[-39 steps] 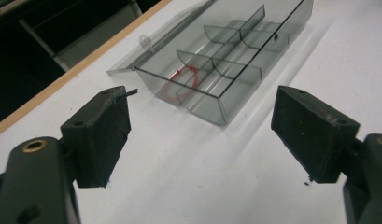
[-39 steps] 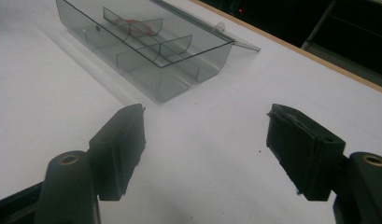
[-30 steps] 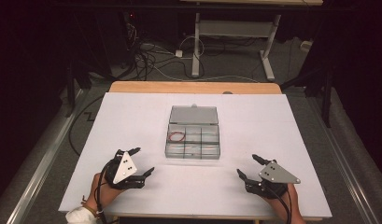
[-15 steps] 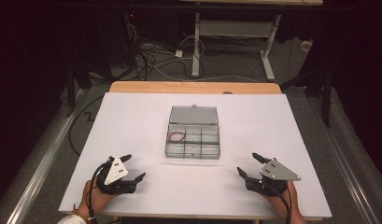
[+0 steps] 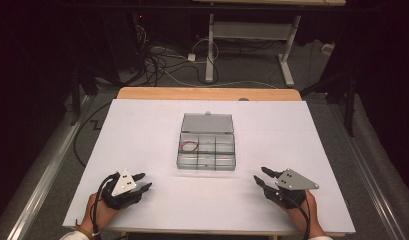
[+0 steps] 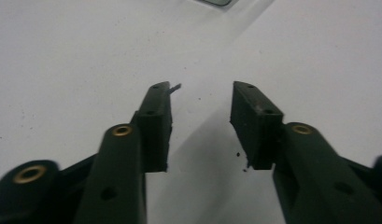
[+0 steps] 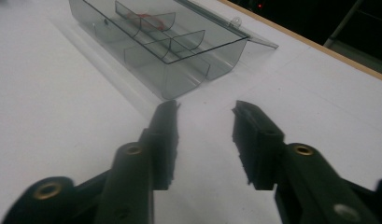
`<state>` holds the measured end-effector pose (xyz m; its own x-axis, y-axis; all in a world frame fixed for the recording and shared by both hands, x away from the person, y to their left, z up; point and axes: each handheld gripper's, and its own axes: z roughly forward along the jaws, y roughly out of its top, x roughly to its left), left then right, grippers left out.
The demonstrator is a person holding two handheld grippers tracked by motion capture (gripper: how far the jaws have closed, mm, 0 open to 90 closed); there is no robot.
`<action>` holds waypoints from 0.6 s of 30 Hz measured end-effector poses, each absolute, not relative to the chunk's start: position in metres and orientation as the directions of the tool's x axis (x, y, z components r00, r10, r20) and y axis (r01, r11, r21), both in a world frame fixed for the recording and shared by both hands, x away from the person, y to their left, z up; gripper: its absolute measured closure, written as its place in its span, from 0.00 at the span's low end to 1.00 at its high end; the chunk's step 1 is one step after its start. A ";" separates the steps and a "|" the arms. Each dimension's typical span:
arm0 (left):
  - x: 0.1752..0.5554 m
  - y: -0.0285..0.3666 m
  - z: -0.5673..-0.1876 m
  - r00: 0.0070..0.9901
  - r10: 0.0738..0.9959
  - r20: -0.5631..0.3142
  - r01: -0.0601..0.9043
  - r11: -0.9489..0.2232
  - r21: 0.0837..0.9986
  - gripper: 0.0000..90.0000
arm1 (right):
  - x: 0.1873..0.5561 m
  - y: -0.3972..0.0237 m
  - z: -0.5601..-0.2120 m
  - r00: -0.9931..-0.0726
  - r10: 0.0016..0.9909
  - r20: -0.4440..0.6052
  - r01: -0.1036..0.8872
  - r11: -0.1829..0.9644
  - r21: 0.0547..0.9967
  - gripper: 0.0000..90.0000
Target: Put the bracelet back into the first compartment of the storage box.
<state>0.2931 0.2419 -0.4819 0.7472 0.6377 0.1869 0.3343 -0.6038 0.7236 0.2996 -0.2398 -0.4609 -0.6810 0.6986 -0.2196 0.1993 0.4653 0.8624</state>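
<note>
A clear plastic compartment box (image 5: 207, 148) lies at the middle of the white table, its lid (image 5: 207, 122) folded open to the far side. A red loop (image 5: 188, 146) rests in one of its left compartments. My left gripper (image 5: 145, 181) is open near the front left edge, with nothing between its jaws (image 6: 200, 95). At the front right, my right gripper (image 5: 259, 177) is open too and holds nothing. In the right gripper view its jaws (image 7: 205, 109) point at the near corner of the box (image 7: 170, 46), a short way off.
The white sheet (image 5: 142, 130) covers the table, and a wooden edge (image 5: 207, 93) shows at the far side. Beyond it are a dark floor with cables (image 5: 157, 60) and a white table frame (image 5: 252, 35).
My left gripper has dropped toward the front left edge of the table and turned flatter. The right gripper has stayed where it was.
</note>
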 end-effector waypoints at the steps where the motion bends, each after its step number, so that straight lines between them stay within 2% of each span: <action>1: 0.293 0.242 -0.482 0.745 0.640 0.187 0.337 -0.603 0.723 0.72 | 0.300 -0.239 -0.461 -0.688 0.692 -0.220 0.197 0.470 0.860 0.76; 5: 0.293 0.243 -0.482 0.754 0.634 0.168 0.346 -0.602 0.720 0.88 | 0.300 -0.236 -0.459 -0.698 0.676 -0.237 0.186 0.490 0.852 0.89; 9: 0.292 0.243 -0.483 0.761 0.630 0.156 0.352 -0.603 0.715 0.96 | 0.300 -0.235 -0.459 -0.703 0.671 -0.236 0.189 0.497 0.847 1.00; 18: 0.291 0.241 -0.482 0.770 0.617 0.163 0.345 -0.617 0.707 0.97 | 0.302 -0.236 -0.459 -0.712 0.660 -0.237 0.191 0.507 0.840 1.00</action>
<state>0.2911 0.2413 -0.4820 0.7702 0.6166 0.1628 0.3447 -0.6173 0.7072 0.3025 -0.2365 -0.4589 -0.7125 0.6604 -0.2372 0.1905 0.5075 0.8403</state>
